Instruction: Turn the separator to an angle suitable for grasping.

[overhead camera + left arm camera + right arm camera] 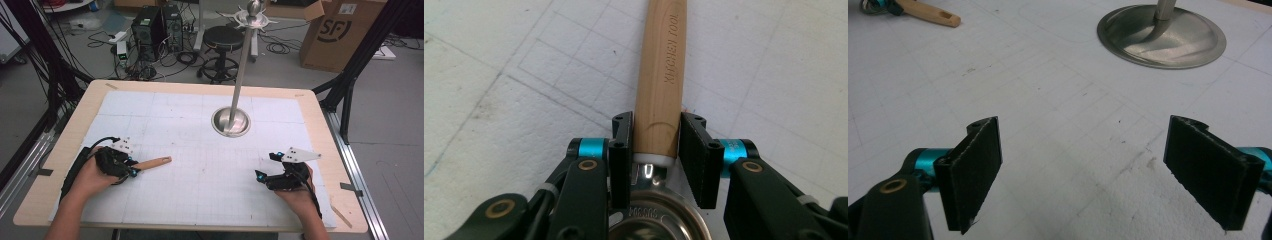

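A kitchen tool with a pale wooden handle (154, 162) lies on the white gridded mat at the left. My left gripper (134, 171) is shut on that handle (661, 75) near its white collar, one black pad against each side. The tool's shiny metal end (654, 220) lies under the gripper body. My right gripper (266, 165) rests low over the mat at the right, its jaws wide open with nothing between them (1083, 170). In the right gripper view the handle's tip (933, 15) lies far off at the upper left.
A steel stand with a round dished base (231, 122) and a tall leaning pole (242, 65) stands on the mat's far middle; its base (1163, 37) lies ahead of the right gripper. The wooden table's rim (320, 130) frames the mat. Beyond are a stool (222, 37), cartons and cables.
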